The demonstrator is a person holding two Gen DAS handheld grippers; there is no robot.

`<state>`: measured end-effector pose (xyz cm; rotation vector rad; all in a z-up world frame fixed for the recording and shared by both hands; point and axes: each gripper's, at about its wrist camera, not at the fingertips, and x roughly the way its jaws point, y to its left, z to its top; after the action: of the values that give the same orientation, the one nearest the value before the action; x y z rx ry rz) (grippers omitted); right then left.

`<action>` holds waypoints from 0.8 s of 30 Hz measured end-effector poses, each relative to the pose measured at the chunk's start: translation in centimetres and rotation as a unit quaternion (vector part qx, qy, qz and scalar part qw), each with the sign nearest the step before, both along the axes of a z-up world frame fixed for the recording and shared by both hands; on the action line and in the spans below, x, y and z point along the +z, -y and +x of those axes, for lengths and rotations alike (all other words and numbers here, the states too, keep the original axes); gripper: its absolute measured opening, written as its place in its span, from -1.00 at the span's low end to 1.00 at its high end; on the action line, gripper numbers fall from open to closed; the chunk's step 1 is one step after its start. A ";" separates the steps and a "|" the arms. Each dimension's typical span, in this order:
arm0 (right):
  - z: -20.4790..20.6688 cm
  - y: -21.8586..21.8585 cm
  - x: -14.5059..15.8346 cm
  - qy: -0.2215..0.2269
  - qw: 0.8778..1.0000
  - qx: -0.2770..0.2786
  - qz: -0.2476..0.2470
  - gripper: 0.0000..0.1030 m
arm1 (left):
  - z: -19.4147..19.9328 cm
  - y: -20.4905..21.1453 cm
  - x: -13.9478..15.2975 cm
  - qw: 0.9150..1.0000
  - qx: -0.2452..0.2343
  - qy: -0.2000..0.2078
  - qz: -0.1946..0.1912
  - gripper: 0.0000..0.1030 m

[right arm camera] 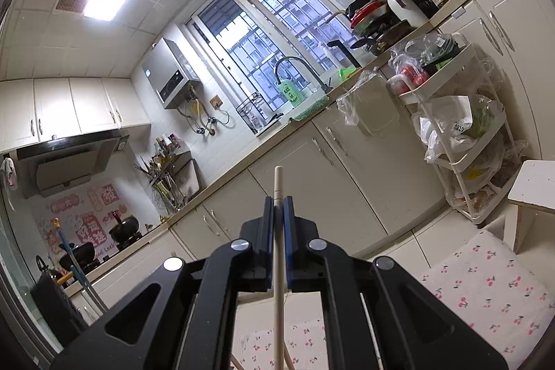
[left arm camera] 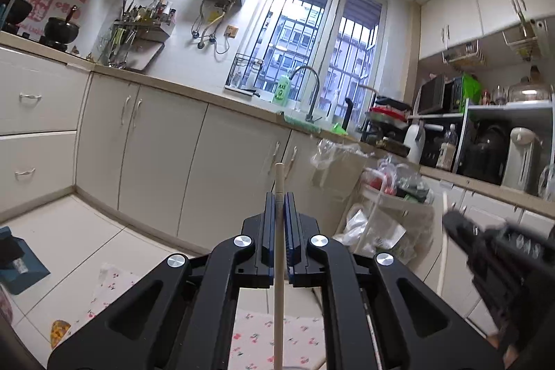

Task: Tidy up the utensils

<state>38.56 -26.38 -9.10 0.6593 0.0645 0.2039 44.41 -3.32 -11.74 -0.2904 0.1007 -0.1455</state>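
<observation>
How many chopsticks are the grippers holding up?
2. One pale wooden chopstick is clamped in the left gripper; another pale chopstick is clamped in the right gripper. Thin sticks at the bottom of the right view may be more.

Left gripper (left arm camera: pixel 280 196): matte black linkage arms, blue finger pads, round silver screws.
Right gripper (right arm camera: pixel 278 200): same black frame, blue pads, silver screw heads.
</observation>
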 end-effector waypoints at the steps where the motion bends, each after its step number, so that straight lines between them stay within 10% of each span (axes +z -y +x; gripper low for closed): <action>1: 0.4 -0.1 -0.2 0.000 1.000 0.000 0.003 -0.88 | 0.0 -0.2 -0.4 1.000 0.000 -0.005 0.000 -0.91; 19: 2.9 -2.2 -4.4 -0.037 0.999 0.018 0.002 -0.88 | -1.9 -2.8 -1.7 0.997 -0.053 -0.054 -0.017 -0.87; 24: 1.8 -2.7 -4.8 -0.045 0.998 0.037 -0.020 -0.88 | -3.3 -4.2 -1.5 0.996 -0.055 -0.067 -0.032 -0.55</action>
<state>40.37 -23.72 -13.89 0.6261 0.1794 0.2446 41.13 0.91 -13.21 -0.3583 0.2462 -0.2388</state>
